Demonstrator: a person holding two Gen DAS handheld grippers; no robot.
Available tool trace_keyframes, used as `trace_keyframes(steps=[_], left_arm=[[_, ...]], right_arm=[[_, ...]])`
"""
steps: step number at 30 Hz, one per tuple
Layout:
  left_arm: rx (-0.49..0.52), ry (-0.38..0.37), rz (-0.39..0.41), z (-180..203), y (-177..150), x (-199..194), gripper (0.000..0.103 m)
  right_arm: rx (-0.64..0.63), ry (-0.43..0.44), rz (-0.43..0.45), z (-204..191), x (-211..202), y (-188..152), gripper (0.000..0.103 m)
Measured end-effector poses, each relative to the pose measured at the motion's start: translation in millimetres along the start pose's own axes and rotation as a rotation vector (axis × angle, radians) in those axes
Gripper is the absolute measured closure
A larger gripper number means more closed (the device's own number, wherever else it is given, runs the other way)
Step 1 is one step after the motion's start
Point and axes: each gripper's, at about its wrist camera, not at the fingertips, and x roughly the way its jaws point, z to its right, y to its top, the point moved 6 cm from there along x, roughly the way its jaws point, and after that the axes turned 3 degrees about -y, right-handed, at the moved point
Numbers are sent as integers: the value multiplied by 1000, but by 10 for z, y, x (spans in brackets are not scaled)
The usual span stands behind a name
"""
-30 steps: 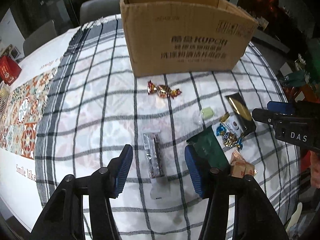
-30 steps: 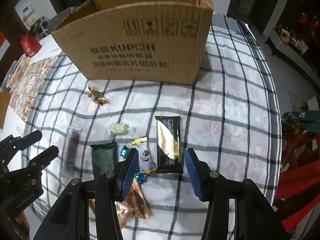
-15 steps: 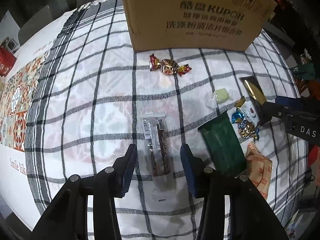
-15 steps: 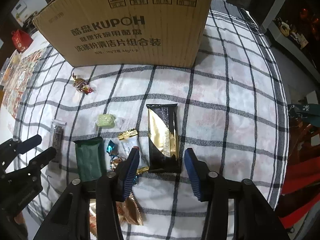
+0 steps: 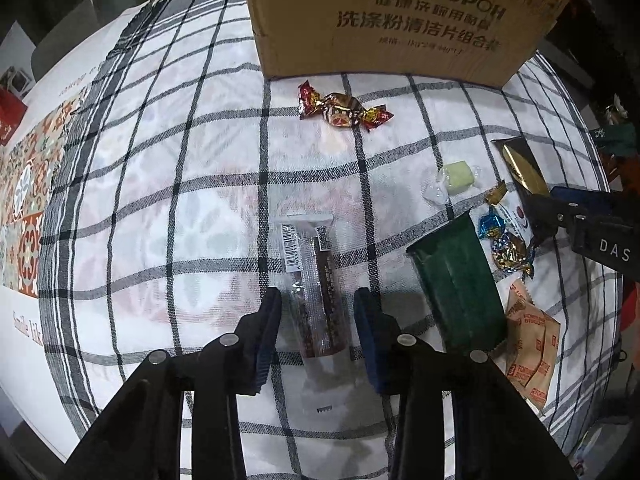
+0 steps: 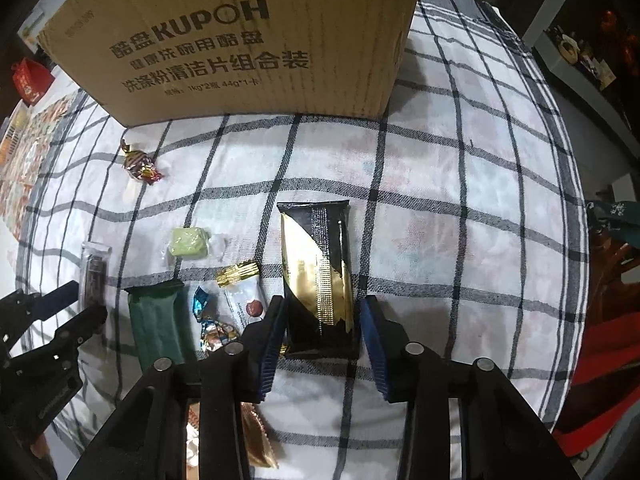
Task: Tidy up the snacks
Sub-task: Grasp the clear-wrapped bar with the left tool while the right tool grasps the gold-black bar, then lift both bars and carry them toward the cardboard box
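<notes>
A cardboard box (image 5: 396,20) stands at the back of the checked tablecloth; it also shows in the right wrist view (image 6: 240,40). My left gripper (image 5: 318,300) is open and straddles the near end of a clear-wrapped brown snack bar (image 5: 314,280). My right gripper (image 6: 322,308) is open around the near end of a black and gold packet (image 6: 316,276). The right gripper shows in the left wrist view (image 5: 560,212), and the left gripper shows in the right wrist view (image 6: 76,304).
Between the grippers lie a green packet (image 5: 456,280), a pale green candy (image 5: 456,174), foil candies (image 5: 504,240), an orange biscuit packet (image 5: 530,356) and a white sachet (image 6: 246,300). A red and gold candy (image 5: 344,106) lies near the box. A patterned mat (image 5: 28,176) lies on the left.
Both grippers have moved down and forward toward the table. The left one now straddles the brown bar and the right one straddles the black and gold packet. Their jaws have narrowed a little.
</notes>
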Motion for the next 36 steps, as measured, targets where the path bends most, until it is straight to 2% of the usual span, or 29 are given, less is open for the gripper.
trace_keyframes(steps=[12,20,36], left_arm=[[-10,-8,1,-31,7,11,77],[-5,-17,16,-25,-13,-89,80],[13,-44,119,46,24,-578,81]], right_arm=[[6,-13,-1,-35,130,37,71],[0,-28,40,-120,-63,-51,71],[-36,15,112,-227,-565,-123,71]])
